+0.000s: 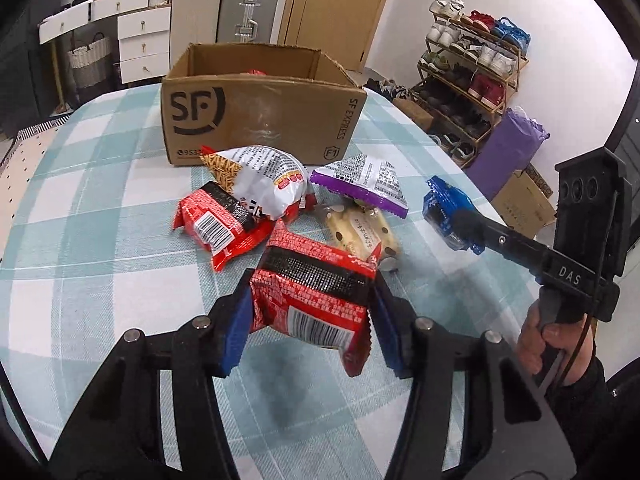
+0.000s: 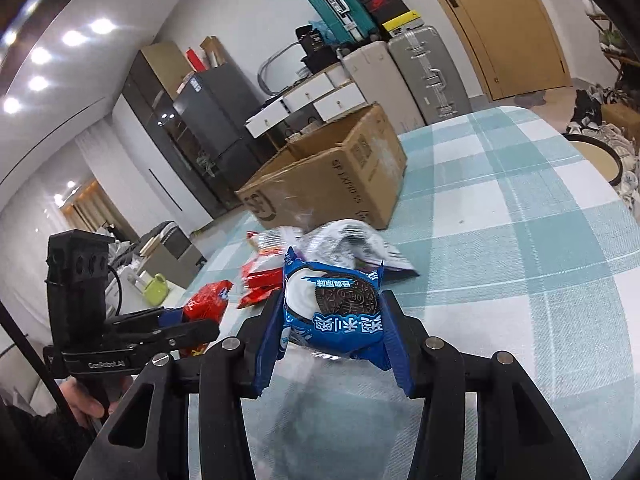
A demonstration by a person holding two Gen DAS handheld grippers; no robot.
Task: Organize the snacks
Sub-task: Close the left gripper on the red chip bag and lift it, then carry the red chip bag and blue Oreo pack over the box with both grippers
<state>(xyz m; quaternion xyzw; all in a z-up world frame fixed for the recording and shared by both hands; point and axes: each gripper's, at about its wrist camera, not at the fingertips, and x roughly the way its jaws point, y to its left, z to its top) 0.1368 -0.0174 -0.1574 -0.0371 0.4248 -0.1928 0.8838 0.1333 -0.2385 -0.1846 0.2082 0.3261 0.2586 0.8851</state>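
My left fingers clamp a red packet, its lower end hidden; my right fingers clamp the blue cookie pack, upright, print upside down.

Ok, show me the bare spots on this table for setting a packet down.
The checked cloth is bare left of the red packets, toward the table's left edge, and right of the cardboard box across to the far edge. It is crowded just in front of the box, where the packets pile up.

Table cover: checked cloth, pale teal and white.
Back wall: silver suitcase, white drawers, woven basket.
Right side: shoe rack, purple roll.
Door: tan wooden door, shut.
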